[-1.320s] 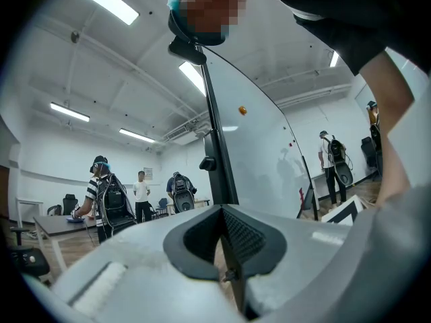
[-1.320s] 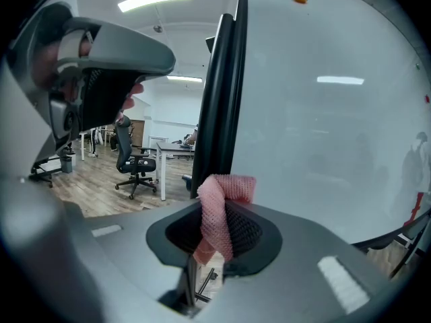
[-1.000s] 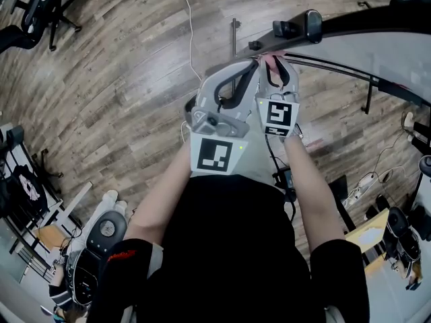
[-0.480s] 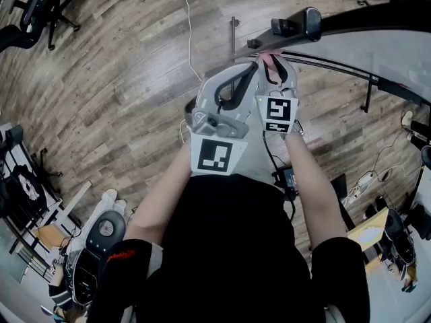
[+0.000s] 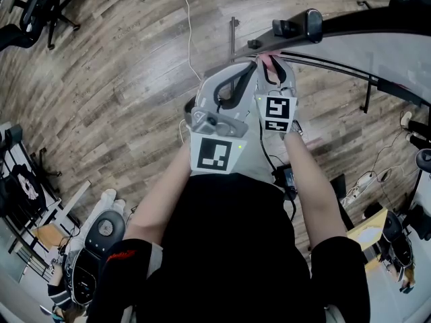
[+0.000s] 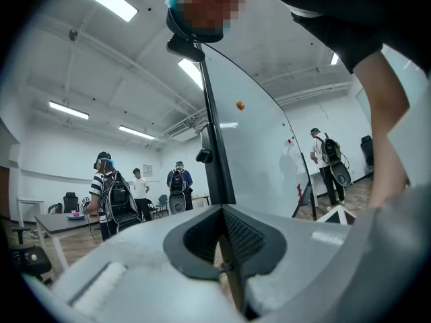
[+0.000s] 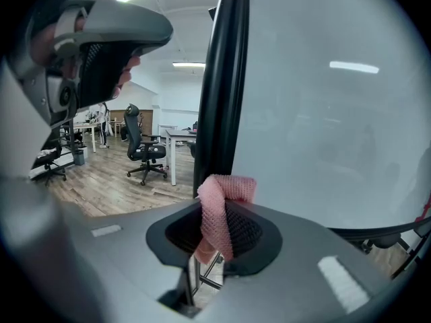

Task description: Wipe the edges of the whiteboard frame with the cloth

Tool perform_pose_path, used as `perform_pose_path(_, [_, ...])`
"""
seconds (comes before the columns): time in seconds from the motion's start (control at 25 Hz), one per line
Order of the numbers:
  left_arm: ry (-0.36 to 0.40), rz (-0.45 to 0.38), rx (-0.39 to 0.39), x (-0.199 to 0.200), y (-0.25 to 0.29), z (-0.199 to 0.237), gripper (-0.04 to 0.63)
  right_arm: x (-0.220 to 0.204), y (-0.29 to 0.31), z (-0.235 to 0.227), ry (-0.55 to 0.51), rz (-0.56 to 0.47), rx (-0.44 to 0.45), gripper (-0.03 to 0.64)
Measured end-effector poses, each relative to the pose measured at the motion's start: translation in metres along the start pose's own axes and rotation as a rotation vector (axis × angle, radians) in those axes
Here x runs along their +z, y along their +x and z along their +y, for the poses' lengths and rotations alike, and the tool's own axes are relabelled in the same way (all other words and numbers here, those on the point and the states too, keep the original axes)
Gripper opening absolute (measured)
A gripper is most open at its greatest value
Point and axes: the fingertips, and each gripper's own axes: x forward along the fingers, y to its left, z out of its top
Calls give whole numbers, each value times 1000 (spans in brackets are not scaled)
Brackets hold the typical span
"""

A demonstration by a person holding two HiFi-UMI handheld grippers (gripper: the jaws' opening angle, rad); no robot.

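Note:
The whiteboard (image 5: 387, 52) stands upright at the upper right of the head view, its black frame (image 5: 350, 21) curving along its top. My right gripper (image 5: 273, 60) is shut on a pink cloth (image 5: 267, 60) right at the frame's corner. In the right gripper view the cloth (image 7: 219, 204) sticks up from the jaws of the right gripper (image 7: 219, 239) against the black frame (image 7: 223, 79). My left gripper (image 5: 250, 66) sits just to the left, beside the frame. Seen in its own view, the left gripper (image 6: 223, 251) is shut with nothing in it, and the frame (image 6: 214, 147) rises behind.
Wood floor lies below with a white cable (image 5: 189, 25) and the stand's foot bar (image 5: 233, 36). Office chairs (image 5: 39, 7) are at the far left, a power strip (image 5: 367, 179) and cables at the right. Several people (image 6: 111, 195) stand in the room.
My right gripper with the cloth has crept slightly farther from me along the frame. The left gripper has hardly moved.

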Motion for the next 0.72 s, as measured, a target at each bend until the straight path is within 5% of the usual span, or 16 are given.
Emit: perform_pose_path(0.72, [27, -22, -29, 19, -8, -7, 0, 16, -39, -3, 46, -29, -12, 67])
